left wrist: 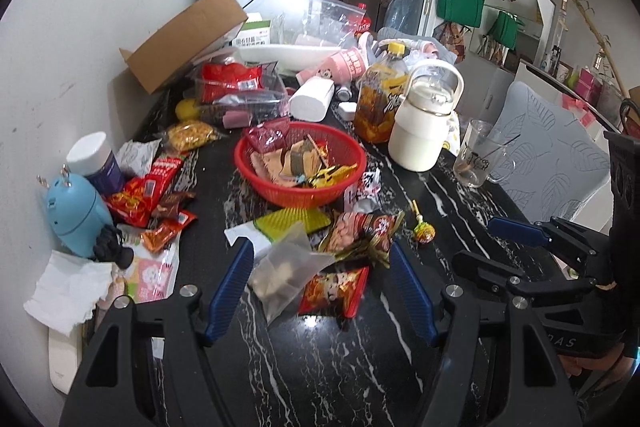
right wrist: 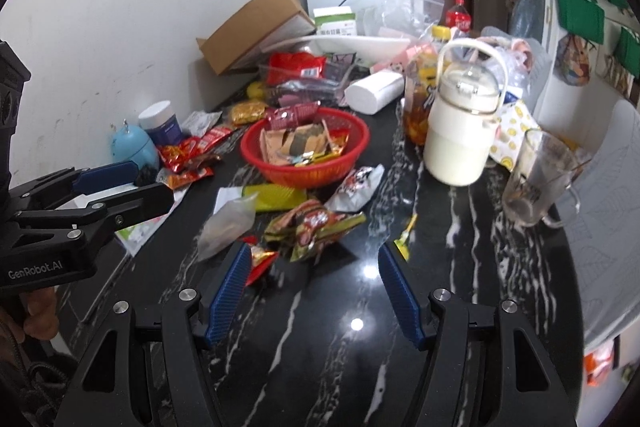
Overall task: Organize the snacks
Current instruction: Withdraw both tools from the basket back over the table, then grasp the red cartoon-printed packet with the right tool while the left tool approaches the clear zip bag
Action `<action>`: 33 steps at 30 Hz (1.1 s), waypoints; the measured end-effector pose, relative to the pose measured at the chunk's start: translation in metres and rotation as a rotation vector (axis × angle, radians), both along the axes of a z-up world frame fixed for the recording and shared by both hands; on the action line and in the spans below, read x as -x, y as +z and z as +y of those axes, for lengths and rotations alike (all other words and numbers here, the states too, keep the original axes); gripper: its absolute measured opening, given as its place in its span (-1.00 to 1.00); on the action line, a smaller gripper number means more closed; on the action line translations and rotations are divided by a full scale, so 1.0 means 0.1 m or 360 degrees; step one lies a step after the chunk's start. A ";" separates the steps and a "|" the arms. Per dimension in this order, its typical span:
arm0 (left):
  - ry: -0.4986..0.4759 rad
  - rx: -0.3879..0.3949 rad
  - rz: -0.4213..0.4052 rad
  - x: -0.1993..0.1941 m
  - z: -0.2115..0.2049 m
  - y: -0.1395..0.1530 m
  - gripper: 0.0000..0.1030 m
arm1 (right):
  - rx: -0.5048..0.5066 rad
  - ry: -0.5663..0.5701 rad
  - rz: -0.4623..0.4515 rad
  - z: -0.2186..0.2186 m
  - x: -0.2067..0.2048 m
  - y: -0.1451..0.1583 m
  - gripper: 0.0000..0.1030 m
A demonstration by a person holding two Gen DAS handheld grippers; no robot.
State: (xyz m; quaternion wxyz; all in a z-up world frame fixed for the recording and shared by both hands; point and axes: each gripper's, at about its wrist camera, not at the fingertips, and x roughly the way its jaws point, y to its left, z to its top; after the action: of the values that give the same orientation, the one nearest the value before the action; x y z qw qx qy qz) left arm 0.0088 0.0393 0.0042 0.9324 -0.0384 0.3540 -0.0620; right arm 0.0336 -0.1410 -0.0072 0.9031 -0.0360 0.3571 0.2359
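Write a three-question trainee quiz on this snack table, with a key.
1. True or false: the red basket is empty.
2. What lies between the left gripper jaws?
A. a glass mug
B. a translucent pouch and a red snack packet
C. a lollipop
3. Fill in: the white jug stands ___ the basket.

Key: 1 false, it holds snack packets; 2 B, not gripped; 3 beside, not in.

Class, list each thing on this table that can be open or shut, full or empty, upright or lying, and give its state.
left gripper: fingers open, nothing gripped
right gripper: fingers open, nothing gripped
red basket: upright, partly filled with snack packets
cream jug: upright, lid shut
glass mug: upright, nearly empty
cardboard box: tipped, flap open
yellow-capped bottle: upright, capped
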 end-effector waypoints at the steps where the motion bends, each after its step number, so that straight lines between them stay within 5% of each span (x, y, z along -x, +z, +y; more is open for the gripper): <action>1: 0.0005 0.0011 0.0017 0.00 0.03 -0.04 0.35 | 0.0009 0.0000 0.0016 0.03 0.00 -0.05 0.29; 16: 0.0078 0.0067 0.0204 -0.02 0.37 -0.51 0.35 | 0.0018 0.0138 0.0228 0.40 -0.15 -0.55 0.29; 30: 0.0116 0.0115 0.0255 -0.27 0.63 -0.59 0.35 | -0.0045 0.0311 0.0387 0.82 -0.54 -0.89 0.29; 33: 0.0086 0.0114 0.0262 -0.36 0.61 -0.59 0.35 | -0.0056 0.0332 0.0404 0.86 -0.59 -0.92 0.02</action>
State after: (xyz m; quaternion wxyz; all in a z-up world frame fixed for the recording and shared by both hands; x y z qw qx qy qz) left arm 0.0453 0.1006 -0.0551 0.8994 -0.0862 0.4260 -0.0460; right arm 0.0926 -0.0555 -0.0991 0.8218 -0.0270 0.4585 0.3372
